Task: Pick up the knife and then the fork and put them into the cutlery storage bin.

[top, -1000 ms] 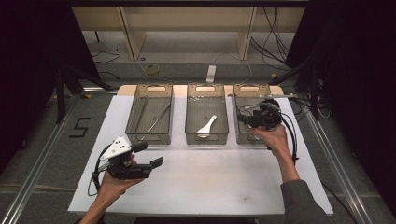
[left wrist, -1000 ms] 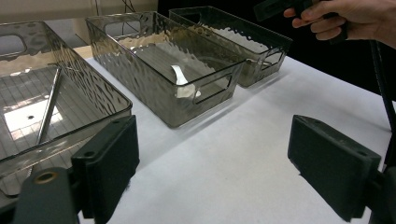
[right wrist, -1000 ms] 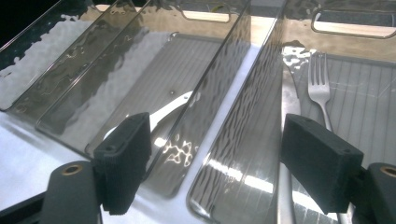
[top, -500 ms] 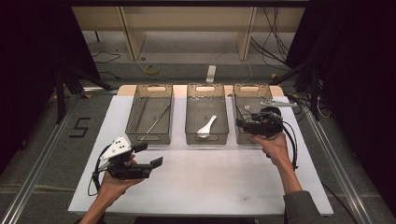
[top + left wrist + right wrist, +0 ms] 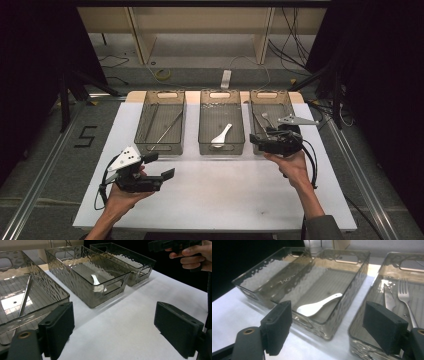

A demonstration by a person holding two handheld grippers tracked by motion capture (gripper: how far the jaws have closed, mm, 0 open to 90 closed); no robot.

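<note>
- The right bin (image 5: 271, 120) holds a fork (image 5: 405, 296) and a knife (image 5: 388, 298) lying side by side on its floor; these are the things nearest my right gripper (image 5: 256, 141)
- I see my right gripper held over the near end of that bin, its jaws wide apart with nothing between them
- In the right gripper view the jaws frame the middle bin (image 5: 352, 277), where a white spoon (image 5: 317, 306) lies flat, bowl toward the near wall
- The left bin (image 5: 161, 122) has a long thin metal rod (image 5: 167, 130) lying slantwise across its floor
- My left gripper (image 5: 162, 167) hovers above the white table (image 5: 225, 195), near the left bin's front corner, well apart from the right one; its jaws gape wide too, holding nothing
- All three bins stand in a row along the table's far edge
</note>
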